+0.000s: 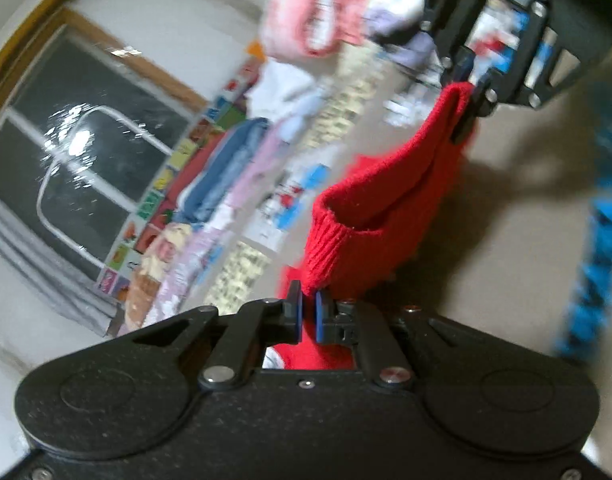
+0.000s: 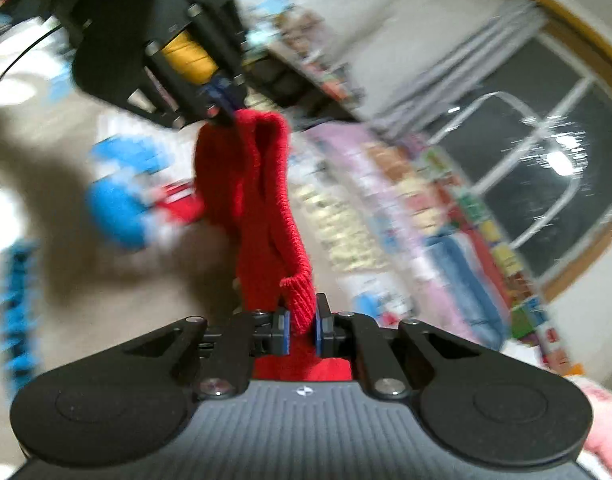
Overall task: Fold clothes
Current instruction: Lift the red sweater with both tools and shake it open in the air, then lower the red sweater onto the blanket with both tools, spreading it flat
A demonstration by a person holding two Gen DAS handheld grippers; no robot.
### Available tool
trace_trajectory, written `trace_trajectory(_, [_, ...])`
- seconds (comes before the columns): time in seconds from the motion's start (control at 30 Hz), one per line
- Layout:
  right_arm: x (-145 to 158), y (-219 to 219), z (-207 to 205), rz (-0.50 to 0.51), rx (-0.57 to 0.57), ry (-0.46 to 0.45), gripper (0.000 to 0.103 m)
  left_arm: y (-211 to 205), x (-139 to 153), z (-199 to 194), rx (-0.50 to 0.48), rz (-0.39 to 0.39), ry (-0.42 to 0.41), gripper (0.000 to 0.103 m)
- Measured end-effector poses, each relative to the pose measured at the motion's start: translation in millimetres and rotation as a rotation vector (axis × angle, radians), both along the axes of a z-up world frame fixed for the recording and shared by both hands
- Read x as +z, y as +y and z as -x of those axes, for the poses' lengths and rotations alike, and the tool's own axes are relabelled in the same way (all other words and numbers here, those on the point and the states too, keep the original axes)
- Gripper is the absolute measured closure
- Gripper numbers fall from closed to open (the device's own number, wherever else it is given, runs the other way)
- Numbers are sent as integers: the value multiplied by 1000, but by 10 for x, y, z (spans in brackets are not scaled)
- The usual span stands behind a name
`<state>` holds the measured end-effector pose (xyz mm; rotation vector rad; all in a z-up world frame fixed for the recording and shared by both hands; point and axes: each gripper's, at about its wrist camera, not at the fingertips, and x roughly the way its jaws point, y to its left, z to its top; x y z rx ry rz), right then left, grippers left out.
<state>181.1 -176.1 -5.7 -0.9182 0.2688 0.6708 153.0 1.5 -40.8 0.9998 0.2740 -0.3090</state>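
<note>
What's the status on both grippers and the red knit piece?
Left gripper shut on red knit garment. Right gripper shut on its other end. Garment slung between them, off the floor. Nothing in the way.

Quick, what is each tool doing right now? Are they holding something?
Left tool: shut on one end of the red knit garment.
Right tool: shut on the other end of the same garment.

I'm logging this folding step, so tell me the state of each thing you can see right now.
Left claw: shut on the red sock's ribbed cuff.
Right claw: shut on the red sock's other end.
Red sock: lifted, hanging slack between both claws.
Clothes pile: on the floor, blurred.
</note>
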Motion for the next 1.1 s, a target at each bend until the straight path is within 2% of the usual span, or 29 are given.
trace_trajectory(0.17, [-510,195,586,71,32,56,91,-27,-440,556,-35,-86,26,99])
trace_trajectory(0.3, [-677,297,900,73,28,74,91,-22,-611,825,-54,-123,31,99])
trace_trajectory(0.47, [-817,297,1165,122,44,80,91,-62,-797,1067,-81,-177,43,99])
trace_trajectory(0.6, [-985,288,1312,165,36,124,90,-131,-1045,1248,-96,-245,111,97])
trace_trajectory(0.67, [-1084,319,1376,200,26,139,89,-146,-1073,1267,-86,-242,150,92])
trace_trajectory(0.8, [-1031,329,1491,178,0,184,80,-86,-954,1322,-43,-146,256,92])
trace_trajectory(0.87, [-940,302,1558,149,2,223,75,-21,-841,1317,-16,-82,313,87])
trace_trajectory(0.9, [-889,280,1597,131,8,247,76,11,-795,1314,3,-44,335,79])
trace_trajectory(0.93, [-841,260,1639,121,12,253,76,54,-738,1301,27,6,356,69])
trace_trajectory(1.0, [-749,220,1727,104,18,253,76,164,-595,1243,93,136,389,59])
trace_trajectory(1.1, [-561,130,1755,-10,-25,251,76,338,-435,1071,217,352,430,58])
